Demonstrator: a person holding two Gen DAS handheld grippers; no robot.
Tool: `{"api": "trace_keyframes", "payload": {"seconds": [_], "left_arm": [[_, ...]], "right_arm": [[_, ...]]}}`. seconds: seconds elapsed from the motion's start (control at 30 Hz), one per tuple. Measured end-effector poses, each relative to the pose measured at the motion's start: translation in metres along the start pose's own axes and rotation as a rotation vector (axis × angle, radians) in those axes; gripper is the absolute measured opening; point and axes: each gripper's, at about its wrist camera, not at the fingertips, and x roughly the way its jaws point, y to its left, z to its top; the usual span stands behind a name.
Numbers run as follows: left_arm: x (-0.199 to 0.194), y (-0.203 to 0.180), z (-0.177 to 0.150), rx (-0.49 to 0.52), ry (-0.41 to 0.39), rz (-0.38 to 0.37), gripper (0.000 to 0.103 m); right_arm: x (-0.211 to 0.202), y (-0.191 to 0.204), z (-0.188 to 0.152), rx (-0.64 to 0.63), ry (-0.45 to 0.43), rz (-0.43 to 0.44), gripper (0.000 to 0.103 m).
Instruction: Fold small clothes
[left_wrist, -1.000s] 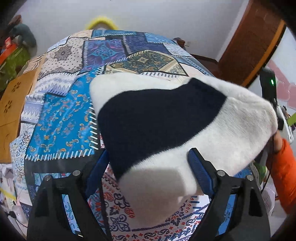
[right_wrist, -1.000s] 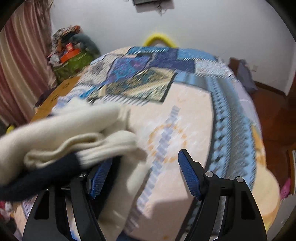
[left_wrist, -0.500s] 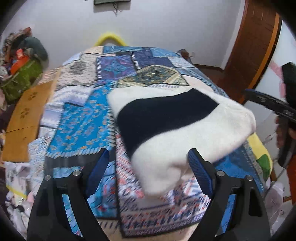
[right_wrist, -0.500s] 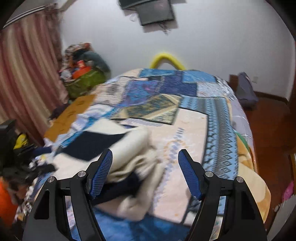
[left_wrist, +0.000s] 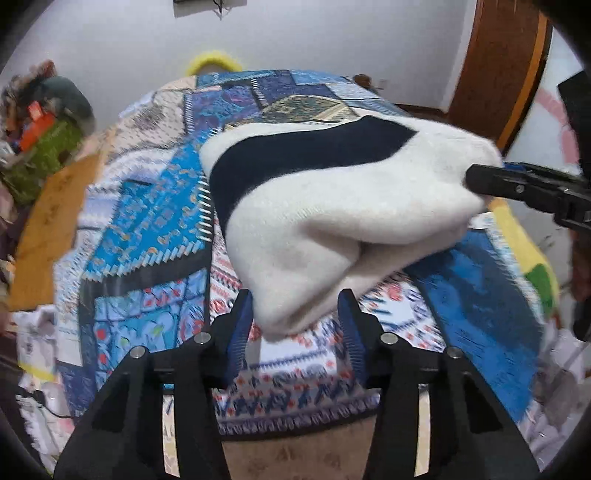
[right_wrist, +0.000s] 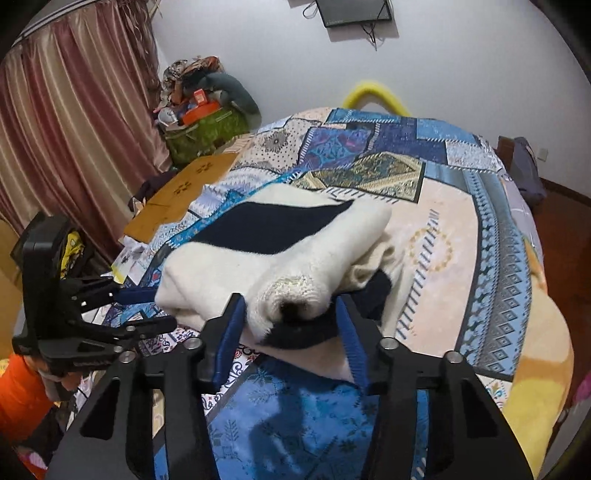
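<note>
the left gripper (left_wrist: 295, 314) had just been closing, and its blue pads sat on either side of the near white corner of the folded sweater (left_wrist: 332, 206). the left pad touched the knit; whether the right pad pressed it too, i couldn't tell. over on the other side, the right gripper (right_wrist: 291, 321) had also just been narrowing, its jaws flanking a rolled white cuff with a dark hollow in the middle. both pads looked right against the fabric, but a firm pinch was not clear from here.

the sweater was a cream-white knit with a broad navy band, bunched into a thick folded bundle on the near part of the patchwork bedspread (right_wrist: 461, 229), one gripper at each end. in the left view the right gripper's black finger came in from the right edge at the sweater's far end.

an orange sleeve (right_wrist: 18, 398) showed at the lower left of the right view. further out stood a pink curtain (right_wrist: 74, 122), a green bag (right_wrist: 203, 133) heaped with things, and a yellow hoop (right_wrist: 375, 94) behind the bed.
</note>
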Motion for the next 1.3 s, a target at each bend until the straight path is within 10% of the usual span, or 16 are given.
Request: {"api": "trace_keyframes", "payload": {"seconds": [0.23,0.7,1.07,1.3], "left_arm": [[-0.009,0.005,0.000,-0.004,-0.088,0.049,0.014],[0.007,0.042,-0.021,-0.180,-0.004,-0.132,0.011],[-0.039,0.053,-0.014,-0.138,-0.085,-0.008,0.020],[-0.065,0.062,0.030,-0.104,-0.189,0.017,0.051]], "right_arm": [[0.003,0.009,0.003,-0.040,-0.016,-0.019,0.014],[0.001,-0.011,-0.023,-0.012,-0.001,-0.027,0.012],[-0.034,-0.012,-0.027,-0.036,-0.017,-0.074,0.030],[-0.050,-0.004,0.010,-0.036,-0.118,-0.050,0.034]]}}
